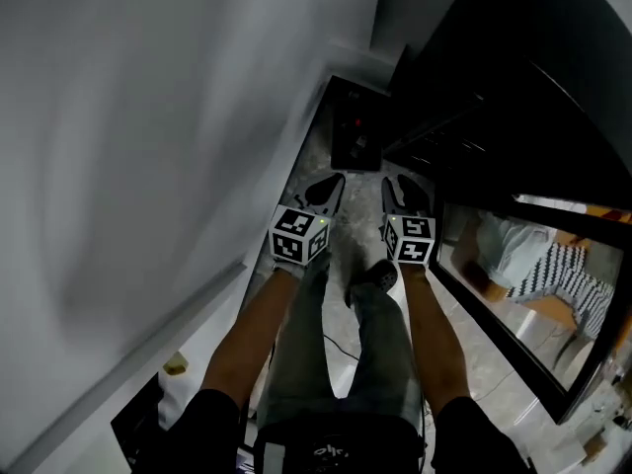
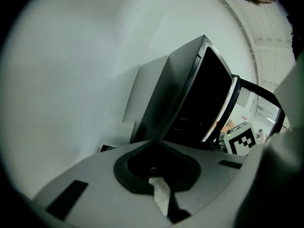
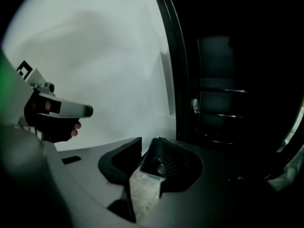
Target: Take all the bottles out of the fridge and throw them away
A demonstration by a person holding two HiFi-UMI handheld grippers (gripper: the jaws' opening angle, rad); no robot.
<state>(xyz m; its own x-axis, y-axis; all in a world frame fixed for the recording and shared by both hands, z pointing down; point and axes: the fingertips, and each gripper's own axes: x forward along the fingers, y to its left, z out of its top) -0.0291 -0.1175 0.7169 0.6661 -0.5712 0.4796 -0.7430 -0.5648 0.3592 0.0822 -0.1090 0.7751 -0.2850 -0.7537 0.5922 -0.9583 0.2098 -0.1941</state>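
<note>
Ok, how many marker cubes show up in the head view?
2. One marker cube sits on the left gripper, the other on the right gripper beside it. None looks hidden.

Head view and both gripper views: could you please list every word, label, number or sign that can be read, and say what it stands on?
No word or number is readable in any view.
Marker cube on the left gripper: square pattern only, no letters.
Marker cube on the right gripper: the same.
White print on dark gear at the head view's bottom edge: too blurred to read.
</note>
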